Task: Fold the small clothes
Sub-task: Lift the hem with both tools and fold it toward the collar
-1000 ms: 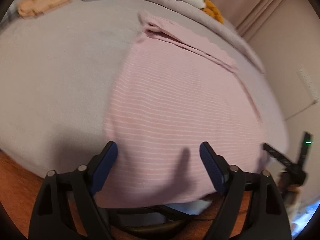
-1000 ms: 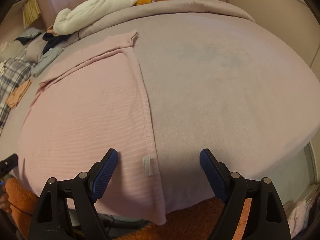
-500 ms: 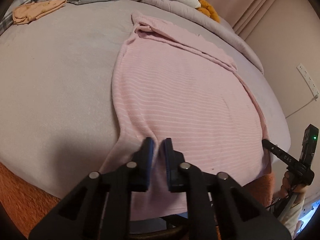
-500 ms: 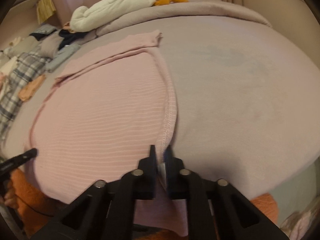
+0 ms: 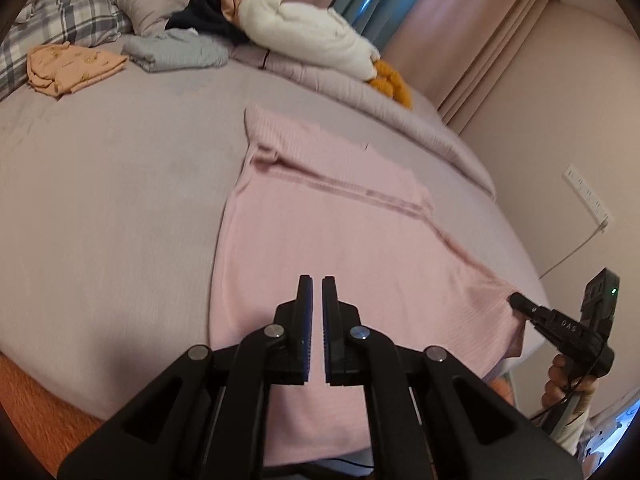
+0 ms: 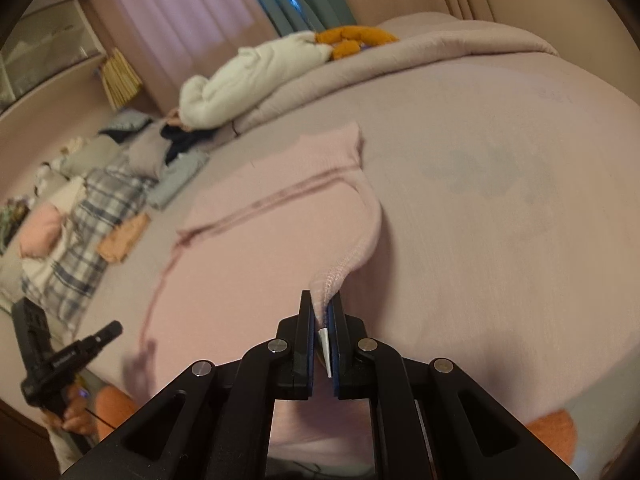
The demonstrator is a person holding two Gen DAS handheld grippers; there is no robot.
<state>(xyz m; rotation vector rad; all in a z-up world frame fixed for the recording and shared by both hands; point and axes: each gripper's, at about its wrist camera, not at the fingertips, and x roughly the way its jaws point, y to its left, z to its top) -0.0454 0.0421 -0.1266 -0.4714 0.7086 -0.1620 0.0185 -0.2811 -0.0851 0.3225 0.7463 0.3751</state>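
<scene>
The right gripper (image 6: 320,304) is clamped on the stitched side hem of the pink garment (image 6: 256,256), with a small white label (image 6: 325,350) caught between its blue pads and the hem lifted into a ridge that runs away from the jaws. The rest of the garment lies spread on the mauve bed cover (image 6: 500,220). At the lower left edge the left gripper (image 6: 110,330) pinches the garment's opposite corner, while a white jacket (image 6: 240,80), an orange plush (image 6: 352,40) and folded clothes (image 6: 120,236) lie farther back.

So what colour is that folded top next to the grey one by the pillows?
Peach-orange, with a faint small print; clearest in the left wrist view.
</scene>
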